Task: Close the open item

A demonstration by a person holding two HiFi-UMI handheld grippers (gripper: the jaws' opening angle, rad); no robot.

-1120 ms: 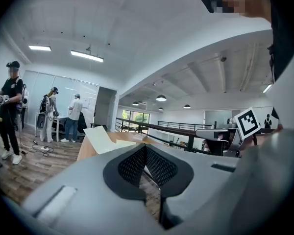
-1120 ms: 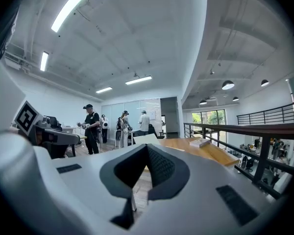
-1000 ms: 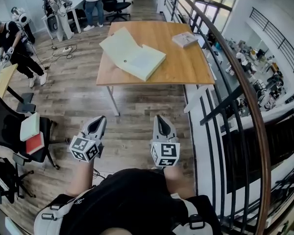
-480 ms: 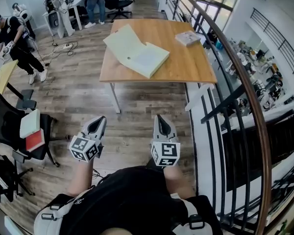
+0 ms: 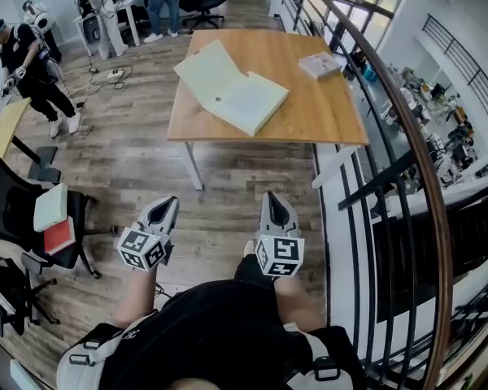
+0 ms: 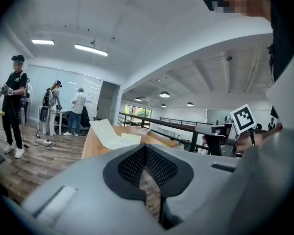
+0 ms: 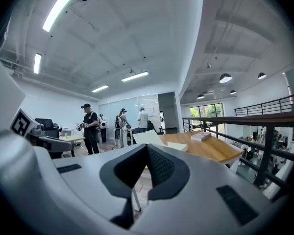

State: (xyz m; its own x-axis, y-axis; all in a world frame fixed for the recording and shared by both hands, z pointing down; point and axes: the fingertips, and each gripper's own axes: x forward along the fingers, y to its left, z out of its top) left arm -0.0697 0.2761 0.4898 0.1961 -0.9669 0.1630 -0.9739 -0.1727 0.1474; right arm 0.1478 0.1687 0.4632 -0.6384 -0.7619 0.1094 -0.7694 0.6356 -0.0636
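A large pale book or folder point(image 5: 232, 90) lies open on the wooden table point(image 5: 309, 108) ahead, its left cover raised; it also shows in the left gripper view point(image 6: 110, 135) and the right gripper view point(image 7: 159, 141). My left gripper point(image 5: 164, 207) and right gripper point(image 5: 273, 204) hang side by side over the floor, well short of the table, both shut with nothing between the jaws. The left gripper point(image 6: 146, 148) and right gripper point(image 7: 146, 148) point toward the table.
A small closed book point(image 5: 322, 64) lies at the table's far right. A black railing point(image 5: 394, 161) runs along the right. An office chair with books point(image 5: 45, 218) stands at left. People point(image 5: 28, 63) stand at the far left and back.
The table and open book have drawn slightly closer and shifted right in the head view. Both grippers sit a little lower in the frame, still shut.
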